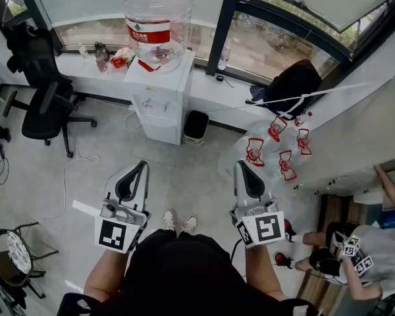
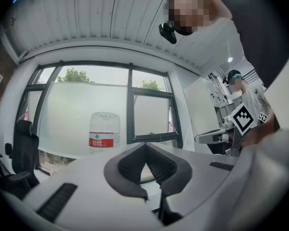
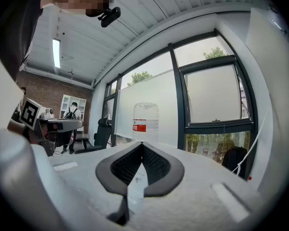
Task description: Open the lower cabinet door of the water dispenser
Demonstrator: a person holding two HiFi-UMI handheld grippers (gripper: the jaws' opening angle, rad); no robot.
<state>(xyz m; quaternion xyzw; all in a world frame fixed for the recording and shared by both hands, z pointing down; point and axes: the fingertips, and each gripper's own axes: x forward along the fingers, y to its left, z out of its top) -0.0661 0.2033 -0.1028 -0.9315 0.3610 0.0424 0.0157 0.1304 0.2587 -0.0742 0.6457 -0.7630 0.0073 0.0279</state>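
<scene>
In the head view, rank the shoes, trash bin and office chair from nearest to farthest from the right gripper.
1. Shoes, below, just left of the right gripper.
2. Trash bin, ahead on the floor.
3. Office chair, far left by the window.

Floor (image 1: 187,170) btwn left gripper (image 1: 143,165), right gripper (image 1: 240,164) & water dispenser (image 1: 159,110) front lies bare: straight lane, no obstacle. Black bin (image 1: 195,126) sits just beside dispenser's right side, narrowing room there; office chair (image 1: 43,104) stands well off to the left. Red-labelled bottles (image 1: 276,147) crowd floor right of the lane, near right gripper's side.
</scene>
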